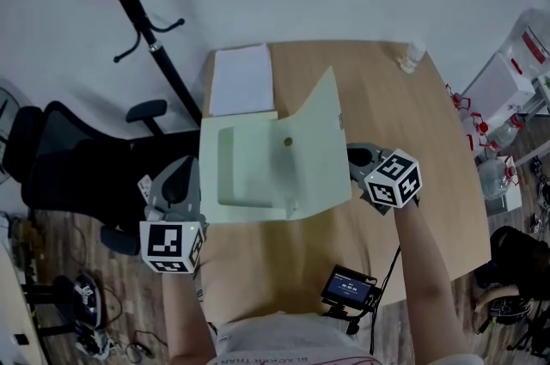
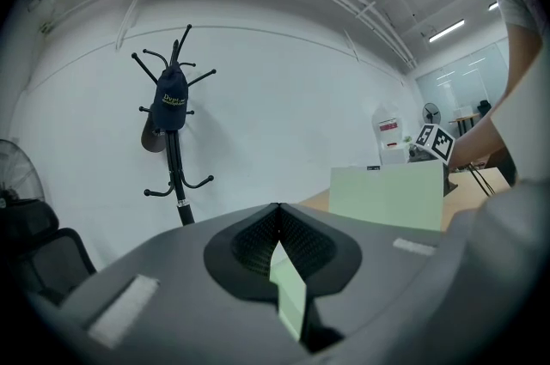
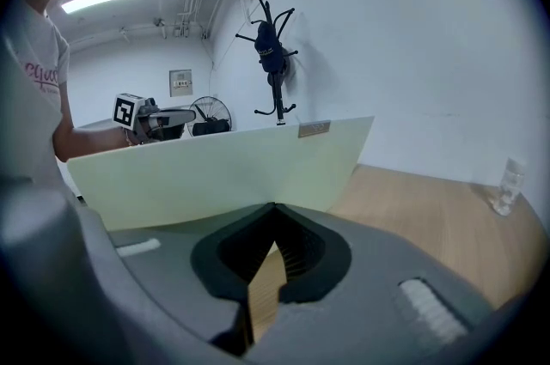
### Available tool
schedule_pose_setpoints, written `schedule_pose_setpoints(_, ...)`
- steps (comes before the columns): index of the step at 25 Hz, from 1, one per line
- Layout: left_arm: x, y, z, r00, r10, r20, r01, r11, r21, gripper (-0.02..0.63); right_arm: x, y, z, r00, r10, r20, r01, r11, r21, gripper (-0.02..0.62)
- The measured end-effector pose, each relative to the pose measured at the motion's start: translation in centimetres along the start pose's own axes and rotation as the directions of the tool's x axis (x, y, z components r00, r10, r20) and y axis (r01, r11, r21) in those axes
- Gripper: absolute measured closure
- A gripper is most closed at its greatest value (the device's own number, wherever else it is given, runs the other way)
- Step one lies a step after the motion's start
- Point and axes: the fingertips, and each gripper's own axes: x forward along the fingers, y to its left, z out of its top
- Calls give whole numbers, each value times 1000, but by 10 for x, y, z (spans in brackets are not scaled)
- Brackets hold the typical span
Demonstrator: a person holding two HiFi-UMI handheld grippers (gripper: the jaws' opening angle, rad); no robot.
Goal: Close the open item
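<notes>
A pale green folder (image 1: 249, 179) lies open on the wooden table (image 1: 404, 140). Its right cover (image 1: 316, 150) stands raised and tilted, with a small brown dot on its inner face. My left gripper (image 1: 196, 187) sits at the folder's left edge with its jaws shut; in the left gripper view (image 2: 277, 207) a green strip shows below the joined tips. Whether it grips the folder I cannot tell. My right gripper (image 1: 351, 155) is shut, its tips against the outer side of the raised cover (image 3: 223, 170), which fills the right gripper view ahead of the tips (image 3: 275, 205).
A white pad (image 1: 241, 78) lies behind the folder. A small clear bottle (image 1: 413, 56) stands at the table's far right corner. A black device with a screen (image 1: 350, 288) sits at the near edge. A black chair (image 1: 69, 170) and coat stand (image 1: 150, 37) stand left.
</notes>
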Motion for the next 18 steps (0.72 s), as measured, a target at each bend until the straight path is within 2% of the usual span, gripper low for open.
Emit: schedule_pose_setpoints(18, -12, 23, -8, 998, -44, 49, 48, 996, -70, 588, 46, 30, 35, 998, -52, 28, 52, 998, -19, 594)
